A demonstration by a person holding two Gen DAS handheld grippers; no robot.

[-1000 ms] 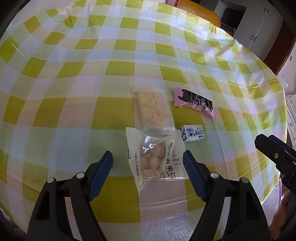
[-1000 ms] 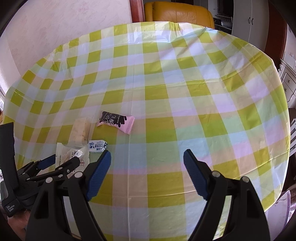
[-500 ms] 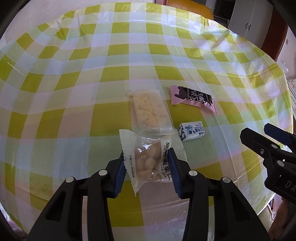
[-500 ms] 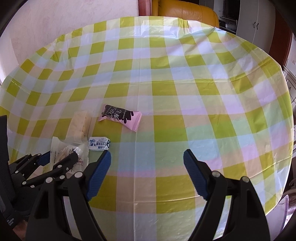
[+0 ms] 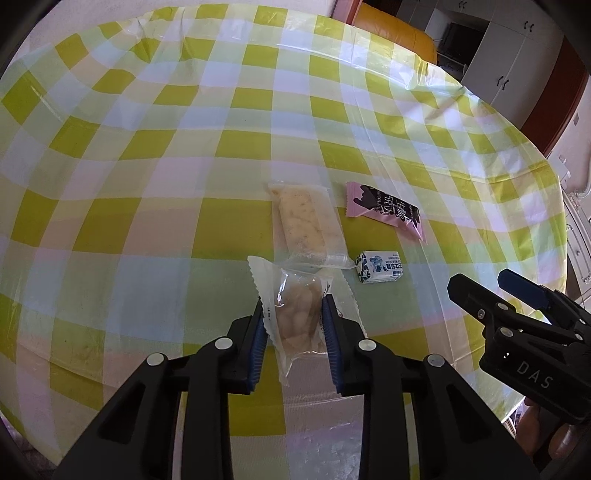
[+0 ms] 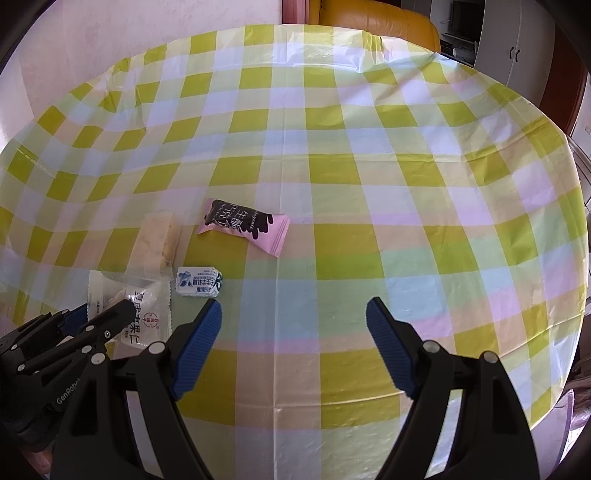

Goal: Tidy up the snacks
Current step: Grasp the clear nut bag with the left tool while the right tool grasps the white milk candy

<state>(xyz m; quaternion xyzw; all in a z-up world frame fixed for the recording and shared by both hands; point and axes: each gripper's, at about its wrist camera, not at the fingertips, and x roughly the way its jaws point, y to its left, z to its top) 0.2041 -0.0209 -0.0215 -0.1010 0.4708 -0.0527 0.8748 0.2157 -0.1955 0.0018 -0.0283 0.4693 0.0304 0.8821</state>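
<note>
A clear and white nut packet (image 5: 295, 295) lies near the front of the checked tablecloth (image 5: 147, 166). My left gripper (image 5: 291, 306) is closing on it; the blue pads press its sides and pinch the wrapper inward. In the right wrist view the same packet (image 6: 147, 314) shows under the left gripper (image 6: 110, 314). A pale bar in clear wrap (image 5: 308, 225), a pink and black packet (image 5: 384, 212) and a small blue and white candy (image 5: 380, 271) lie just beyond. My right gripper (image 6: 293, 306) stands open over bare cloth, right of the candy (image 6: 199, 282).
The round table's edge curves close on the right (image 5: 554, 258) and at the front. A yellow chair (image 5: 395, 33) and white cabinets (image 5: 517, 44) stand behind the table. A pale wall (image 6: 147, 29) is at the back left.
The left jaws have closed from wide apart onto the nut packet, and its wrapper now folds inward. The right gripper has edged slightly nearer the snacks, still open.
</note>
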